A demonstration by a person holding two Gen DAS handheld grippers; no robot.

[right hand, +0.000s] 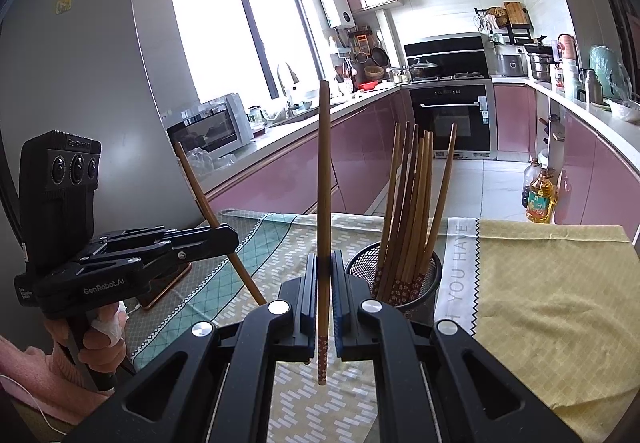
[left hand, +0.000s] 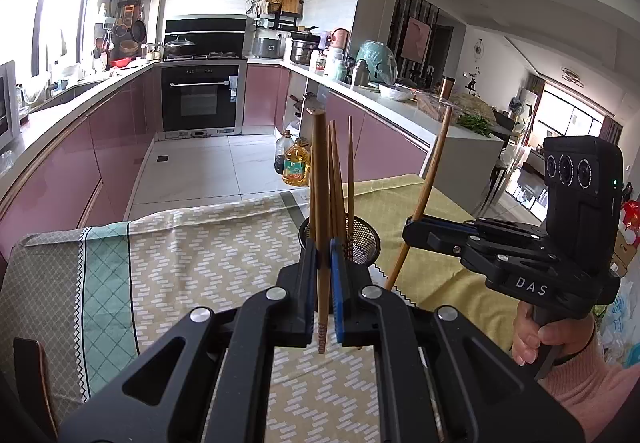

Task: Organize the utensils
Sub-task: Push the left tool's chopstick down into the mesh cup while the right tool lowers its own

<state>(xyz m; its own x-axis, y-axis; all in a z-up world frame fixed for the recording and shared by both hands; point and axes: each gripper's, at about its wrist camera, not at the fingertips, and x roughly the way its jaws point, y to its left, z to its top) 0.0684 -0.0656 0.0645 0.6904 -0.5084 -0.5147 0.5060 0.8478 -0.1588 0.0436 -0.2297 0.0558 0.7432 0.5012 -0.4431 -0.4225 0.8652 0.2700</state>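
Note:
A black mesh holder [left hand: 366,239] [right hand: 432,275] stands on the patterned tablecloth [left hand: 200,251] with several wooden chopsticks [right hand: 408,203] upright in it. My left gripper [left hand: 323,259] is shut on one chopstick [left hand: 319,183], held upright just in front of the holder. In the right wrist view that left gripper [right hand: 230,237] appears at the left, its chopstick [right hand: 208,211] tilted. My right gripper [right hand: 325,271] is shut on another chopstick [right hand: 325,163], upright, just left of the holder. From the left wrist view the right gripper [left hand: 412,229] sits right of the holder, its chopstick [left hand: 430,179] leaning.
The table's far edge drops to a tiled kitchen floor where oil bottles [left hand: 296,163] [right hand: 540,199] stand. A flat dark object with a copper rim [right hand: 164,283] lies on the cloth under the left gripper. A yellow cloth [right hand: 552,283] covers the table's right part.

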